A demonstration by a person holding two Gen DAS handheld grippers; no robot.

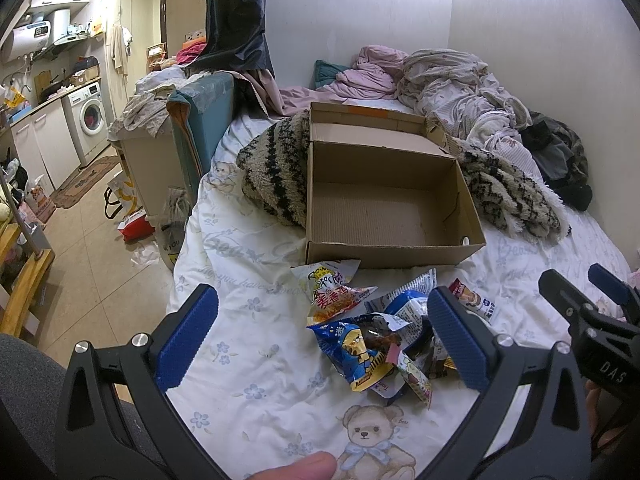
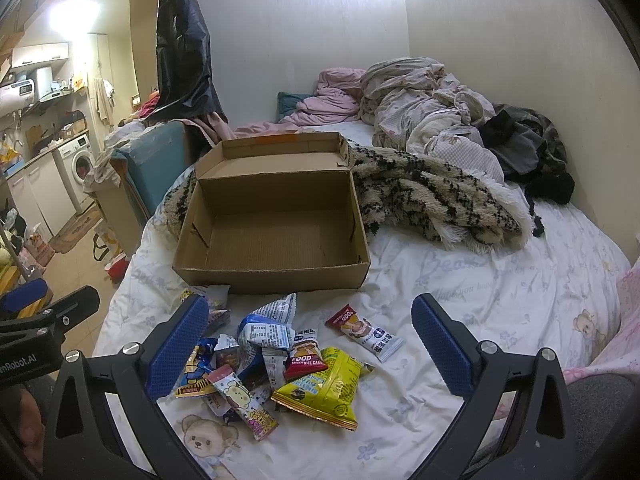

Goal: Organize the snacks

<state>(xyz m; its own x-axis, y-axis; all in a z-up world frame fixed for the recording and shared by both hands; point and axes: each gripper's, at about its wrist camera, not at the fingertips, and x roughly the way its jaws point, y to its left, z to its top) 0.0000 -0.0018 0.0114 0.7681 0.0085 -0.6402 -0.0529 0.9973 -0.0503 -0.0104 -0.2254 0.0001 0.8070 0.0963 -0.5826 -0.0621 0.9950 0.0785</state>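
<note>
An open cardboard box (image 1: pixel 460 196) (image 2: pixel 276 276) sits on the bed with its lid folded back and nothing inside. In front of it lies a loose pile of snack packets: a blue tiger packet (image 1: pixel 356 352), a white and orange packet (image 1: pixel 336 288), a yellow packet (image 2: pixel 324 392), a red rice-cake bar (image 2: pixel 304 358) and a white and red bar (image 2: pixel 366 332). My left gripper (image 1: pixel 320 340) hovers open over the pile's left part. My right gripper (image 2: pixel 308 346) hovers open above the pile, empty. Each gripper shows at the edge of the other's view.
A striped fluffy blanket (image 2: pixel 432 196) lies behind and beside the box, with crumpled bedding (image 2: pixel 420 100) against the wall. The bear-print sheet (image 2: pixel 480 280) spreads to the right. The bed's left edge drops to a cluttered floor (image 1: pixel 92 276). A thumb (image 1: pixel 296 466) shows at the bottom.
</note>
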